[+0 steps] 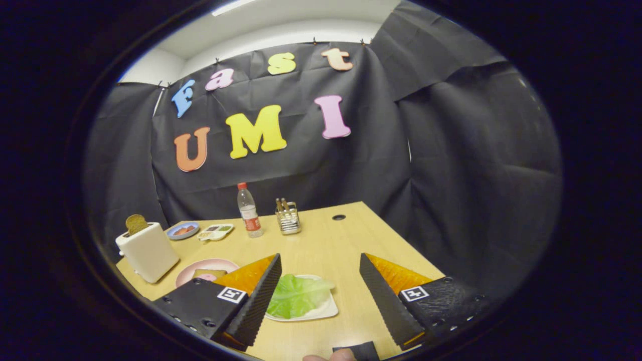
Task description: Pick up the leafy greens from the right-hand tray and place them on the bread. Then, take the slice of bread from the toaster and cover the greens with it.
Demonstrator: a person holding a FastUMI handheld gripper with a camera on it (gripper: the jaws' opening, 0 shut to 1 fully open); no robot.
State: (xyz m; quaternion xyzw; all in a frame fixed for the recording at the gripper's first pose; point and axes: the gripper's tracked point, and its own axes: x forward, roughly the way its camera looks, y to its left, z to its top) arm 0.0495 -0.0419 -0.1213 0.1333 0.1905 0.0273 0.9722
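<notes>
My gripper (319, 266) is open, held above the wooden table (326, 240). The leafy greens (297, 295) lie on a white square tray (326, 311) below and between the fingers, close to the left finger (261, 296), which hides part of the tray. Left of that finger is a pink plate (210, 264) with a slice of bread (208, 274) on it. Farther left stands a white toaster (148, 250) with a brown slice of bread (135, 223) sticking up from its slot.
At the back of the table stand a water bottle (249, 210), a metal rack (288, 218), a blue dish (182, 230) and a small divided tray (215, 231). The table's right edge drops off just beyond the right finger (388, 296).
</notes>
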